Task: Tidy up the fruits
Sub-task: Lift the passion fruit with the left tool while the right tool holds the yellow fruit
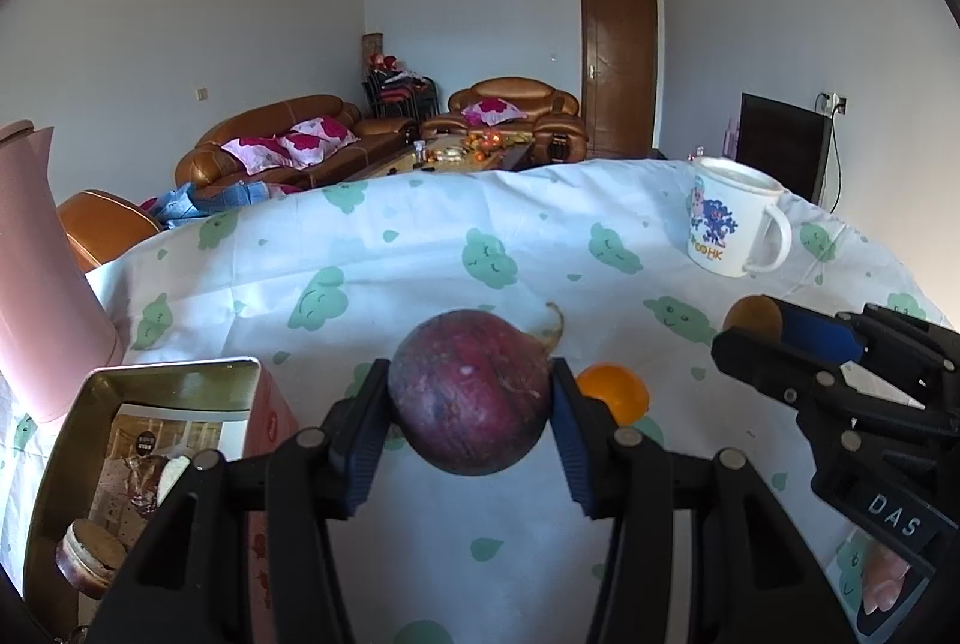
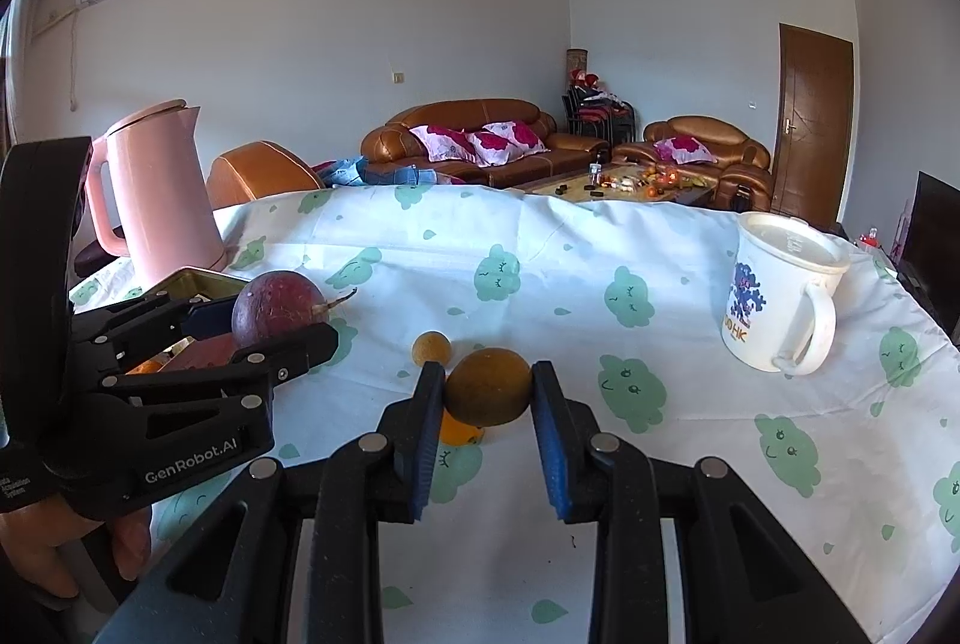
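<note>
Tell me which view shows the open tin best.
The left wrist view: the tin sits close, mouth toward the camera, contents visible. The right wrist view shows only its rim, mostly hidden behind the left gripper.

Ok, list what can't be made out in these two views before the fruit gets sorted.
- Open metal tin: in the left wrist view its floor is mirror reflections and cut off by the gripper body; in the right wrist view the left gripper hides most of it.
- Bright orange fruit: half hidden behind a finger in the left view; under the brownish round fruit in the right view.
- White printed mug: lid hides contents.
- Coffee-table items: too small.
</note>
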Tool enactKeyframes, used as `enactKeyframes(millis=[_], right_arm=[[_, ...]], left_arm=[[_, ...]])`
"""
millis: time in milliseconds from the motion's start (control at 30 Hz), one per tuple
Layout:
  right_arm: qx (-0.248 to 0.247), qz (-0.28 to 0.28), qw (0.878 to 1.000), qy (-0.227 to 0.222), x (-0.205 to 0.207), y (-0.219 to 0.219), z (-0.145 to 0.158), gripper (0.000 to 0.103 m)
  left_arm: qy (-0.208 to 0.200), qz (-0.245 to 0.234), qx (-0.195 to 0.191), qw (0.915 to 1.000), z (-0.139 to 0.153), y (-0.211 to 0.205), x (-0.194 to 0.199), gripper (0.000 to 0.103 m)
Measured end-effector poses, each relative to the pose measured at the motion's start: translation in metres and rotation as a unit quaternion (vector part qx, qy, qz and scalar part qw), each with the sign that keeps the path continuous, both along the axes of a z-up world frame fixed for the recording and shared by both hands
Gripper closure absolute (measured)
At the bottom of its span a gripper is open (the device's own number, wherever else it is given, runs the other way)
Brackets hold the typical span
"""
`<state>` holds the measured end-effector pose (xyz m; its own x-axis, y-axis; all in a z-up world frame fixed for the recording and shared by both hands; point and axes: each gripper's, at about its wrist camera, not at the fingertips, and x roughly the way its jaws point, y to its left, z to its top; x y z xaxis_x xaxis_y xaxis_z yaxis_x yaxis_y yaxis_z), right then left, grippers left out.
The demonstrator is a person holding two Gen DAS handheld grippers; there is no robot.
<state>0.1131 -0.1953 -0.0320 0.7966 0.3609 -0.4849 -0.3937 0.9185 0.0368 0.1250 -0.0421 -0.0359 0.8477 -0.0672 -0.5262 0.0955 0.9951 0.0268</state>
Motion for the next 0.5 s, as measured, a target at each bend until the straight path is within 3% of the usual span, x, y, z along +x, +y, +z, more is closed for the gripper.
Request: enactKeyframes(millis=[500], right_arm=[[0.007,0.005,1.0,-0.018,-0.006,-0.001,0.002,0.072]], left_arm=[[-0.029,-0.006,0.003,0.9996,0.005,-0.002,-0.011,0.051]])
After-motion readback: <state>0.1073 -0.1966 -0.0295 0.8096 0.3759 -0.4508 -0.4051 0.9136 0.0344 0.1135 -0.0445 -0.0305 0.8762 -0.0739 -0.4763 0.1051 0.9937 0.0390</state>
